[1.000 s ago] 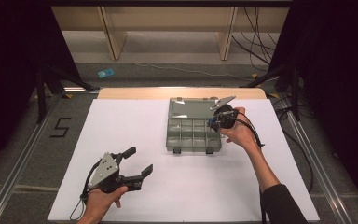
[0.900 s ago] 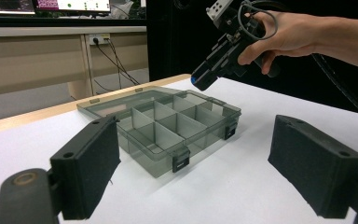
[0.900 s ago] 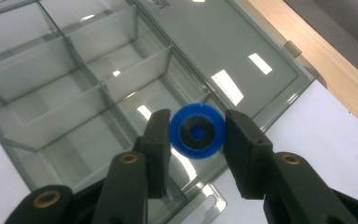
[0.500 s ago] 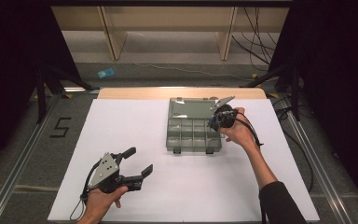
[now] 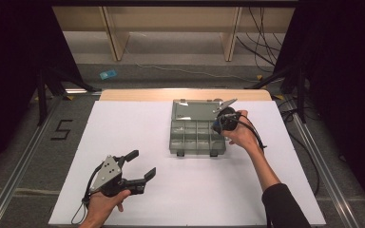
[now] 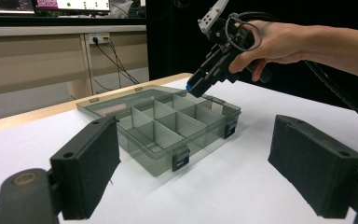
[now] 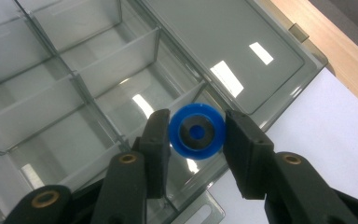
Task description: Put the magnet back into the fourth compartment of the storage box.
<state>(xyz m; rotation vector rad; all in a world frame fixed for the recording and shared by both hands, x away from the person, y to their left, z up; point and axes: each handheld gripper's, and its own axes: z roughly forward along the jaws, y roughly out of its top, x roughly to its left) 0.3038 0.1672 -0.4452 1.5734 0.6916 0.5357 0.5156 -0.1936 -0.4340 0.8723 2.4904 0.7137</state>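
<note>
Closest to the person, the left gripper (image 5: 140, 167) sat low over the white table (image 5: 138, 128) near its front edge, held in the left hand (image 5: 102, 206); its jaws stood wide apart with nothing between them, and in the left gripper view they framed the box from a ways off.

Further out, roughly mid-table, was the clear grey compartment box (image 5: 197, 135), lid (image 5: 195, 110) flipped open and lying flat on the far side; dividers split it into small bins, two black latches on the near wall.

Over the box's right end was the right gripper (image 5: 217, 127), held in the right hand (image 5: 240, 135) and tilted down toward the bins; its jaws were clamped on a small blue round cap (image 7: 197, 132), pads pressing it from both sides; the right gripper view showed the cap hanging above a bin near the hinge edge, not touching the box as far as I could tell; same blue bit at the gripper's tip in the left gripper view (image 6: 189, 87).

Past the table: a wooden strip along the far edge (image 5: 185, 94), then floor and cables.
</note>
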